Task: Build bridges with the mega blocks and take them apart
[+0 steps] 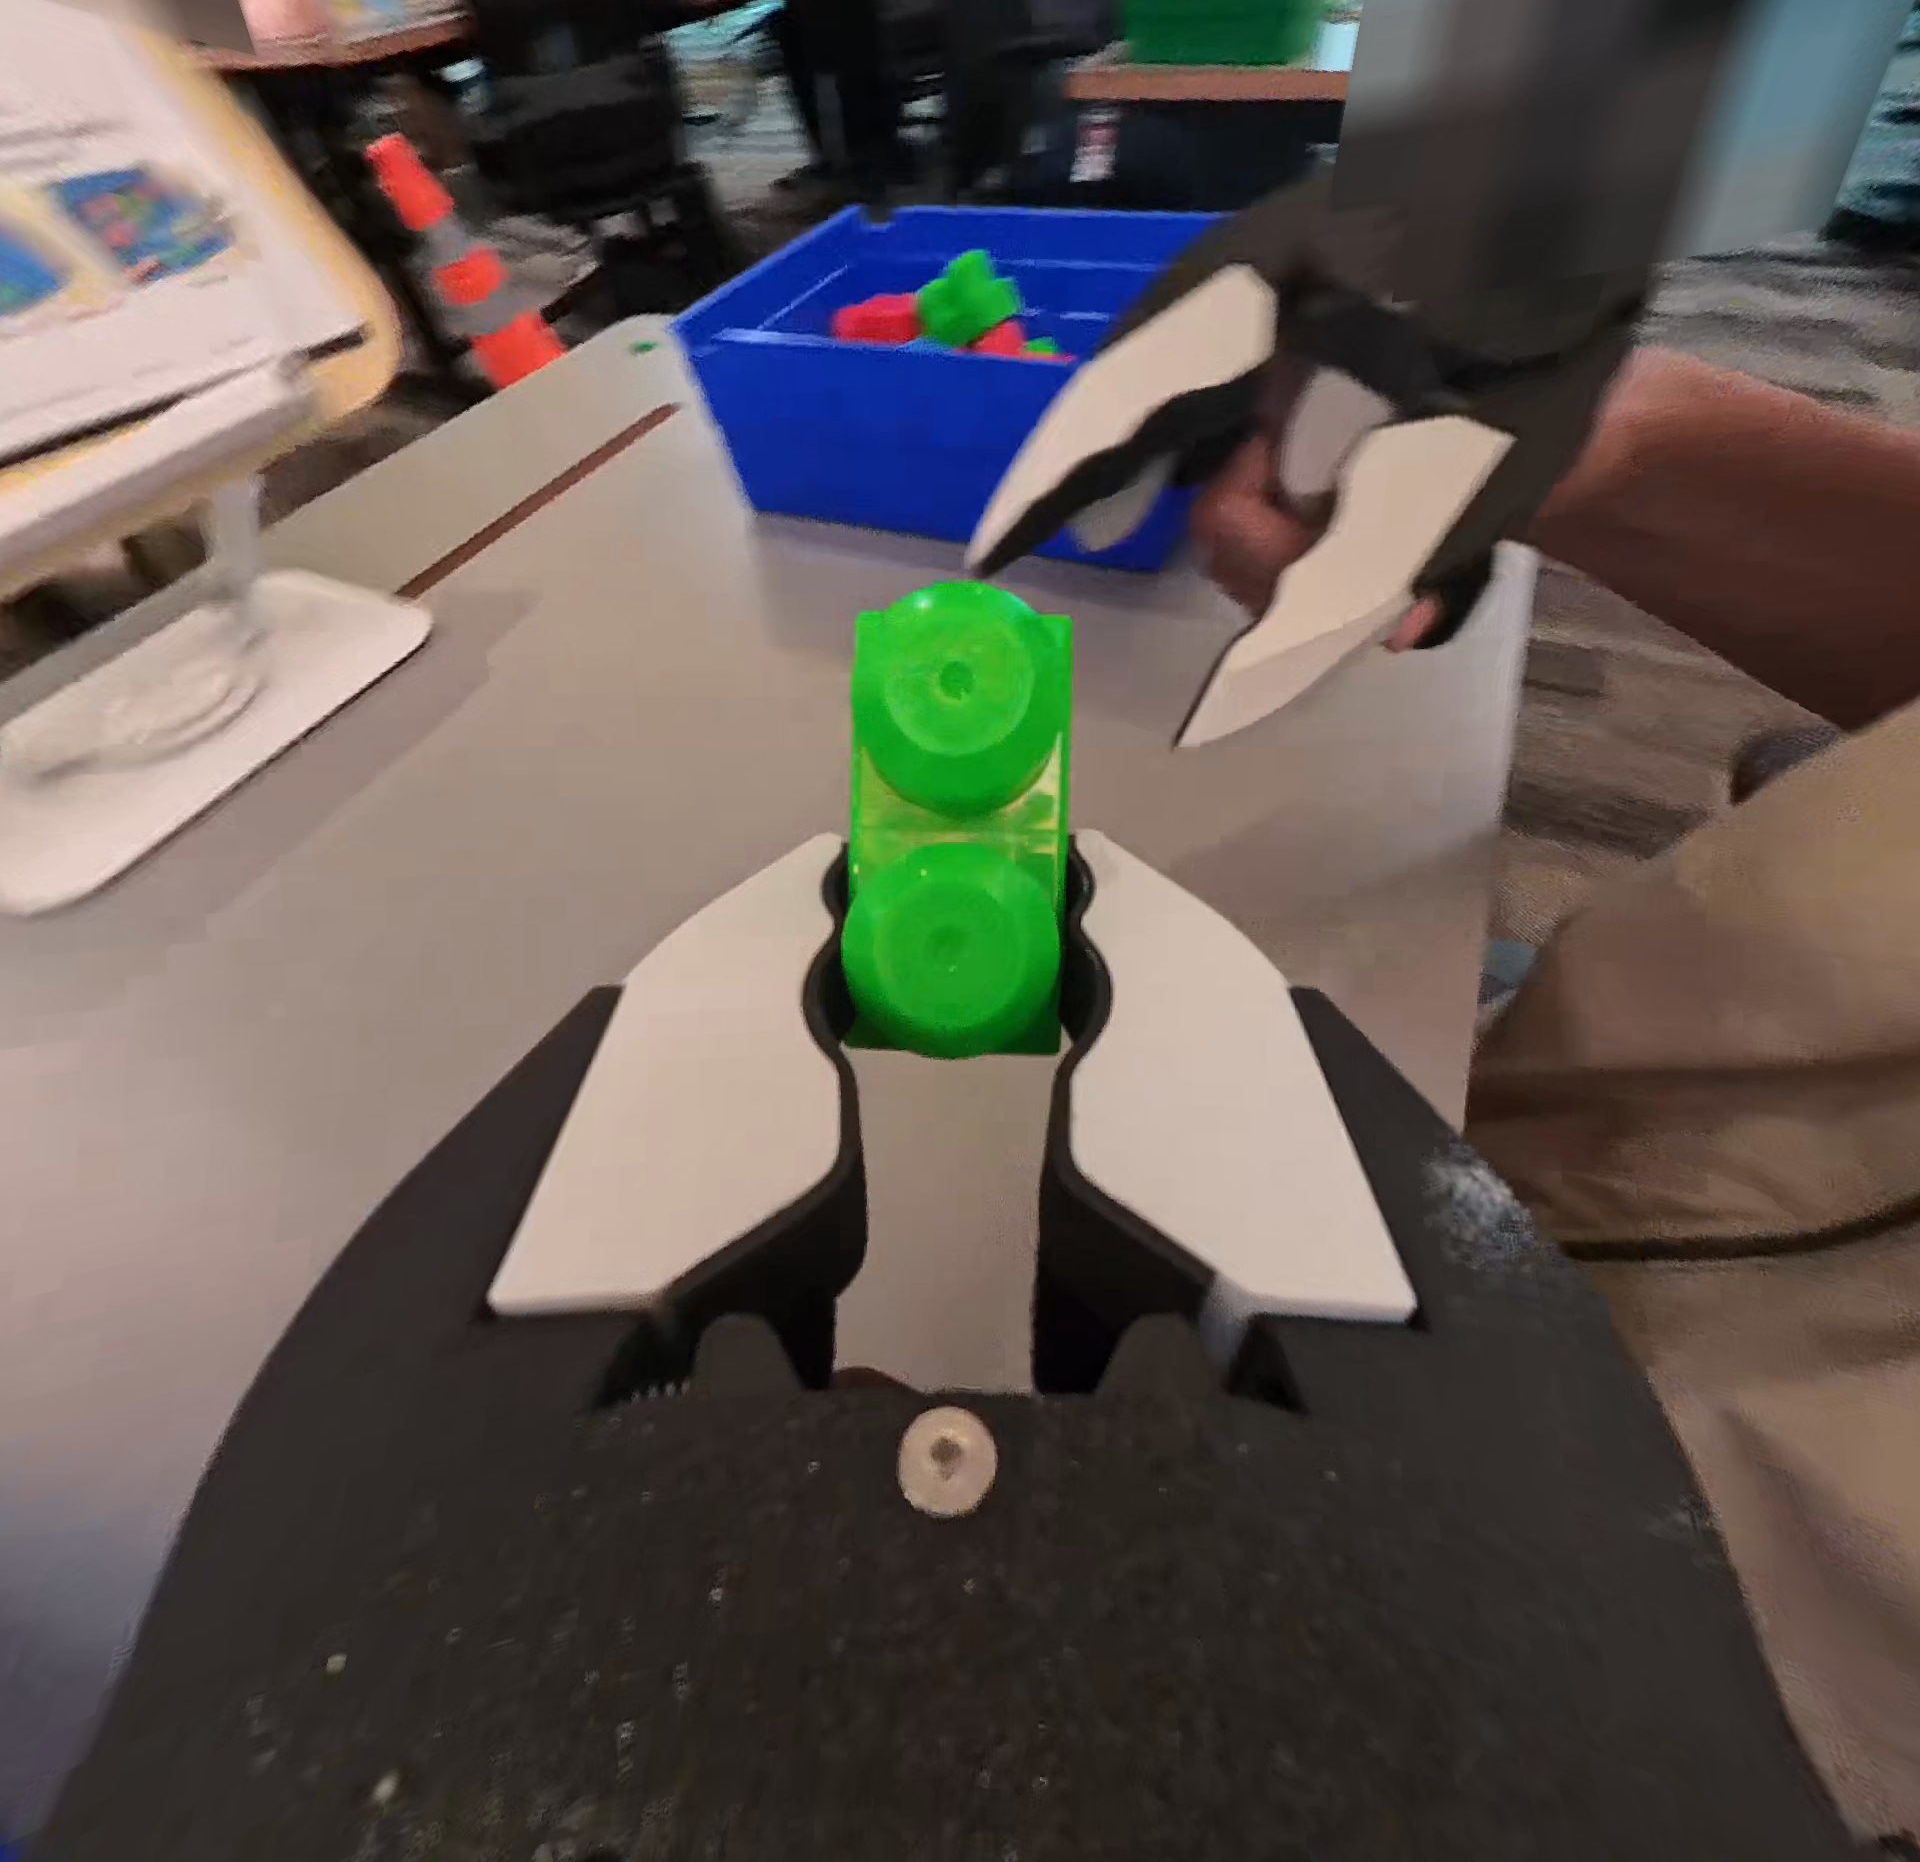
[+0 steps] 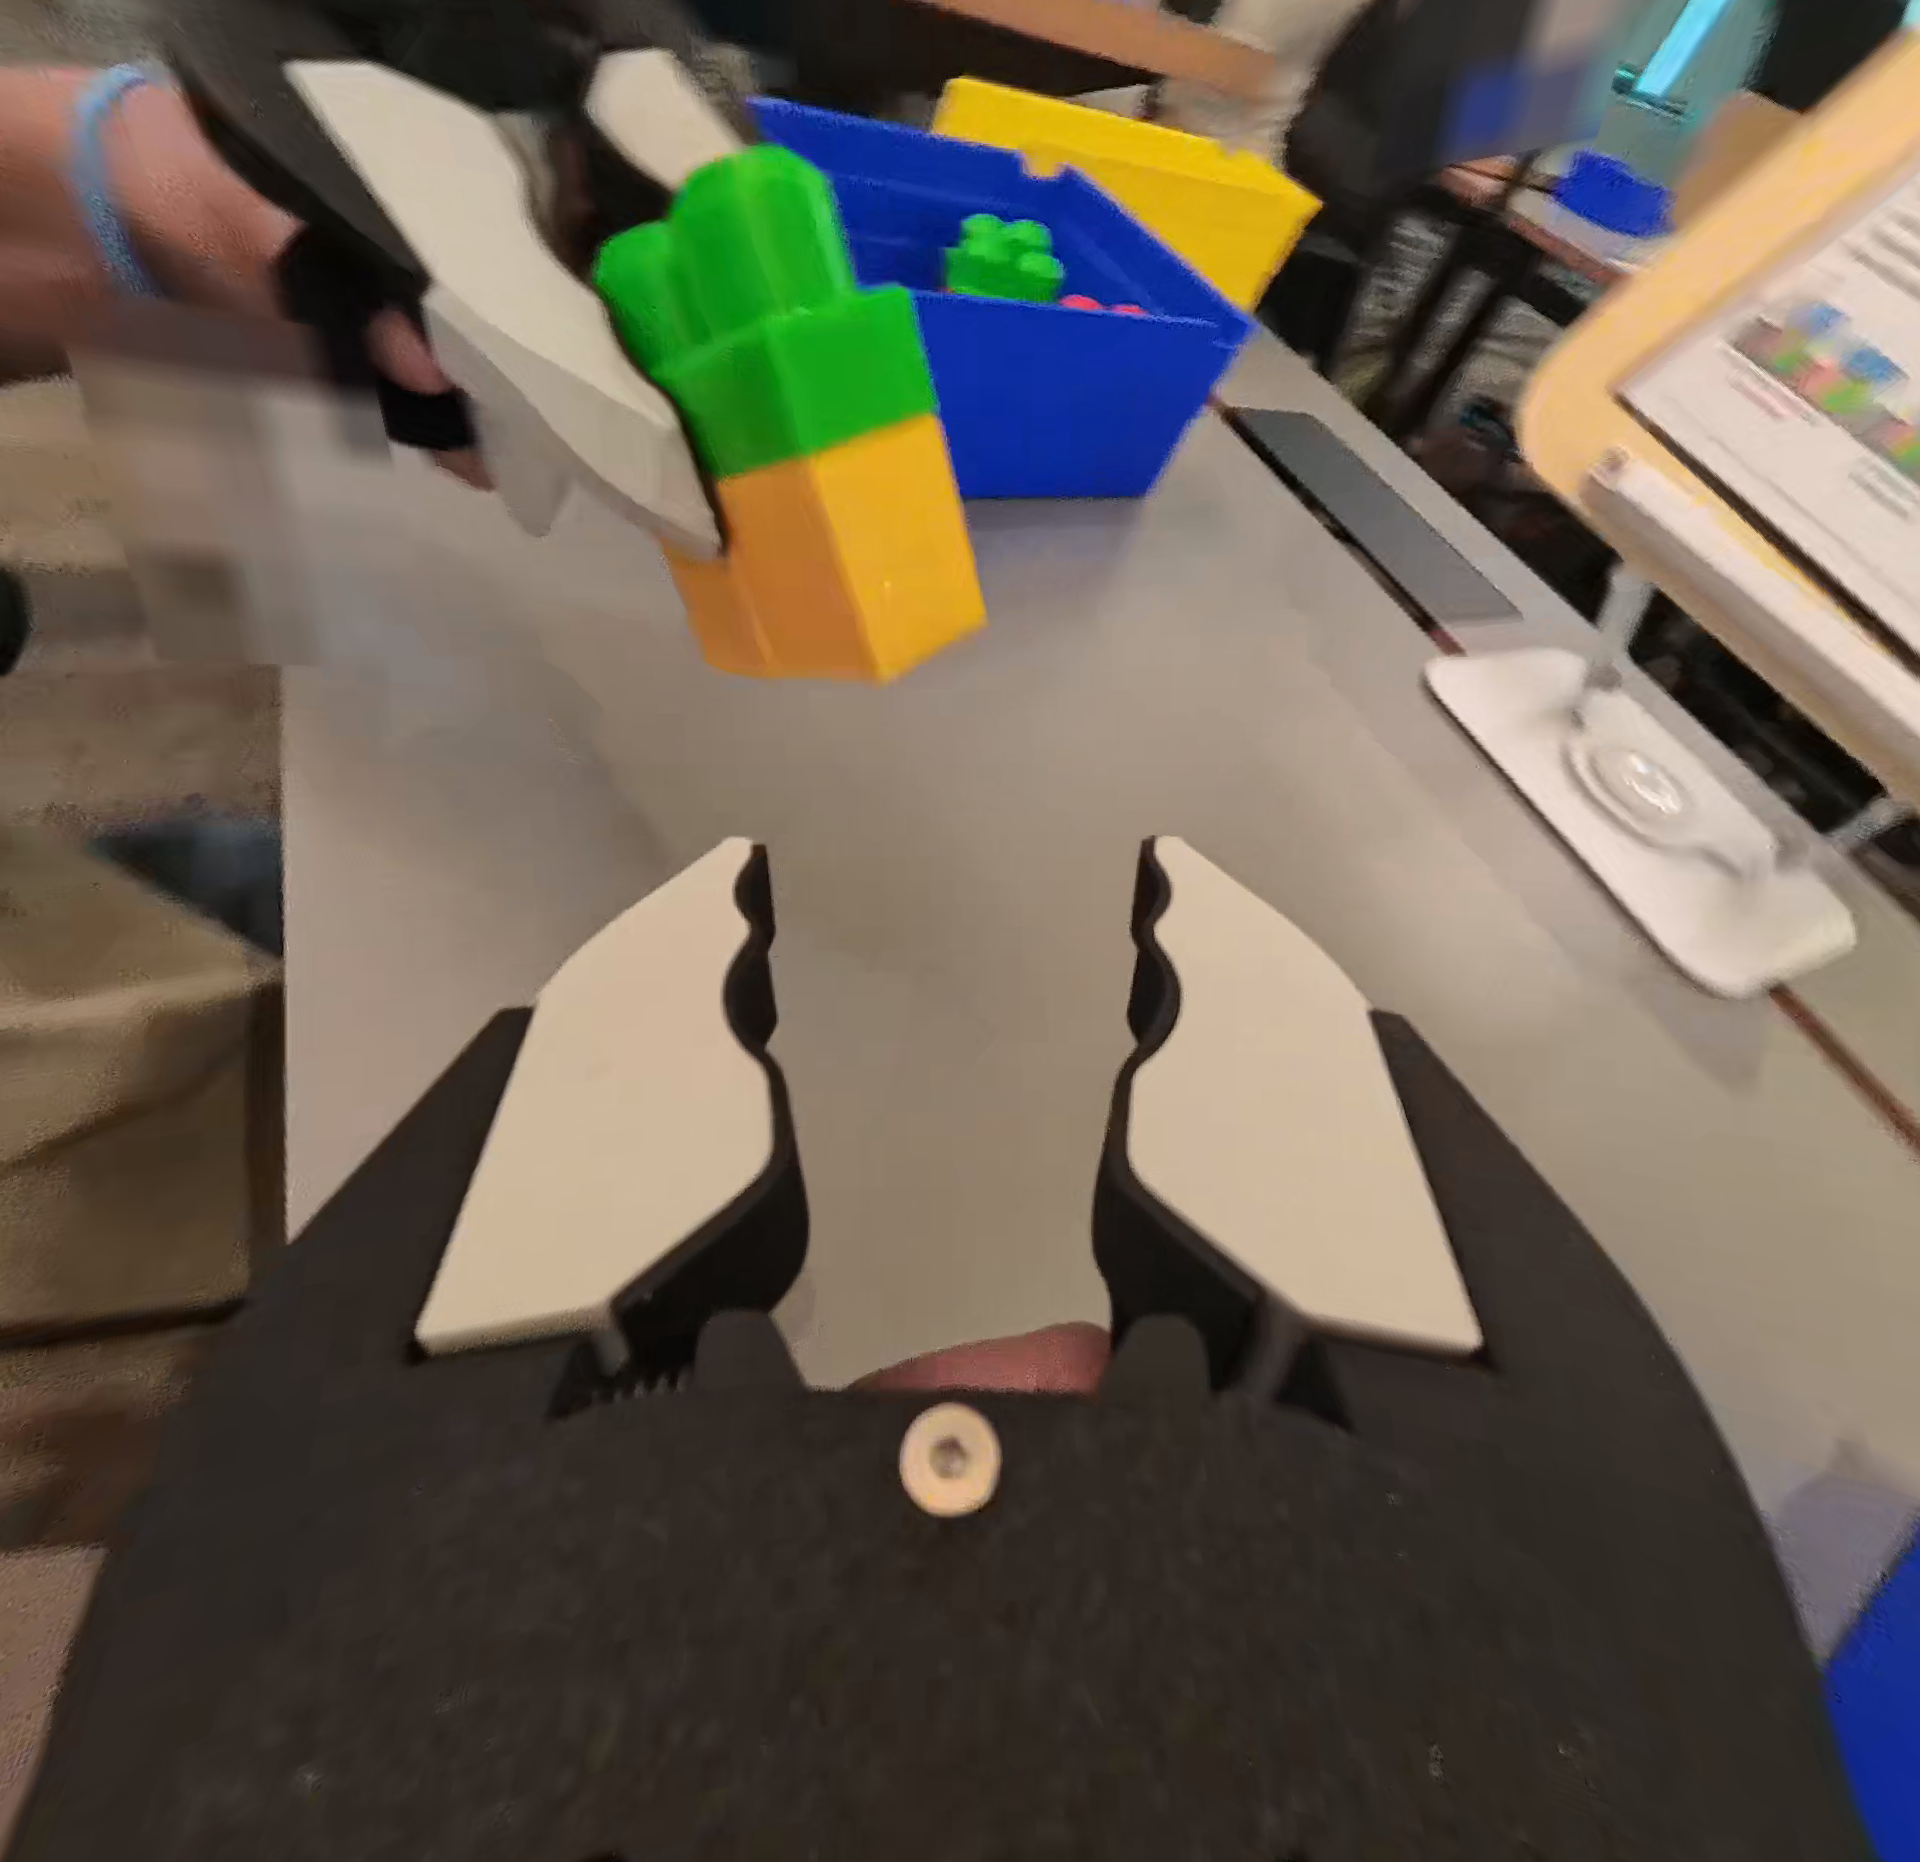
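Note:
My left gripper (image 1: 954, 877) is shut on a green two-stud block (image 1: 956, 763), seen from above its studs. In the right wrist view the left gripper (image 2: 686, 451) holds that green block (image 2: 769, 337) stacked on a yellow block (image 2: 842, 555), both tilted and lifted above the grey table (image 2: 1039, 773). My right gripper (image 2: 951, 877) is open and empty over the table, nearer than the stack. It also shows open in the left wrist view (image 1: 1081, 649), to the right of the green block. The yellow block is hidden in the left wrist view.
A blue bin (image 1: 883, 430) with loose green and red blocks stands at the table's far side; it also shows in the right wrist view (image 2: 1060, 389), with a yellow bin (image 2: 1132, 181) behind. A tablet on a white stand (image 1: 156, 690) is at the left edge. An orange cone (image 1: 468, 274) stands beyond. The gap from one gripper's tips to the other's is roughly 8 cm.

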Motion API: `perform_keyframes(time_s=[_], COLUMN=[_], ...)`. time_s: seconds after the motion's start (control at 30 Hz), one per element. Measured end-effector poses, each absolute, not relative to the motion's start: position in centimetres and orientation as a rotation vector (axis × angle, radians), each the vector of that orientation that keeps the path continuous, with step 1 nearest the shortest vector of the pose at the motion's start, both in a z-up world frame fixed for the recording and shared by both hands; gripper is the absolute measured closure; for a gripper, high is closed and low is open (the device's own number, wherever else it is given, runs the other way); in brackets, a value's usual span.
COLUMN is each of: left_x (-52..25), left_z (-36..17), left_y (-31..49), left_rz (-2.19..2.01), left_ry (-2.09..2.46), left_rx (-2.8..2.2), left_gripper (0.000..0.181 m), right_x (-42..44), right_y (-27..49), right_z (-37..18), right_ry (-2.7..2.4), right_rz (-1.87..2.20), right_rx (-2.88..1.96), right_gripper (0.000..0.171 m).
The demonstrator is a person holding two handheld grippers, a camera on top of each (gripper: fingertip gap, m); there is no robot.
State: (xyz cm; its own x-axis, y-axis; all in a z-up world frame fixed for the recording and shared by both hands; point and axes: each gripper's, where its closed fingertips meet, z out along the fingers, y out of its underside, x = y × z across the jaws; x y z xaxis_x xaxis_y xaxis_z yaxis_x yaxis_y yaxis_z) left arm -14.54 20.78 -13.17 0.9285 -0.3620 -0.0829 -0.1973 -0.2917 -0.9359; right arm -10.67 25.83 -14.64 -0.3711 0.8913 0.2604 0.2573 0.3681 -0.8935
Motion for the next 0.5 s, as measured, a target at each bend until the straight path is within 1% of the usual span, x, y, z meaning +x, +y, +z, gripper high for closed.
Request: perform_keyframes(time_s=[0.13, 0.3, 0.5], left_x=[-12.7, -11.7, -11.0], left_z=[-13.1, -13.6, -14.2], left_y=[22.1, 22.8, 22.6], left_rz=[-0.175, -0.211, -0.245], left_ry=[0.67, 0.782, 0.808], left_rx=[-1.891, -1.889, -1.863], left_gripper=[0.145, 0.145, 0.145], right_x=[-11.9, -12.1, -11.3], right_y=[24.2, 23.6, 23.4], right_z=[-14.1, -14.3, -14.8], right_ry=[-2.039, -2.108, -2.118], right_rz=[1.028, 1.031, 1.064], right_rx=[-0.858, -0.768, -0.759], right_gripper=[0.112, 0.132, 0.134])
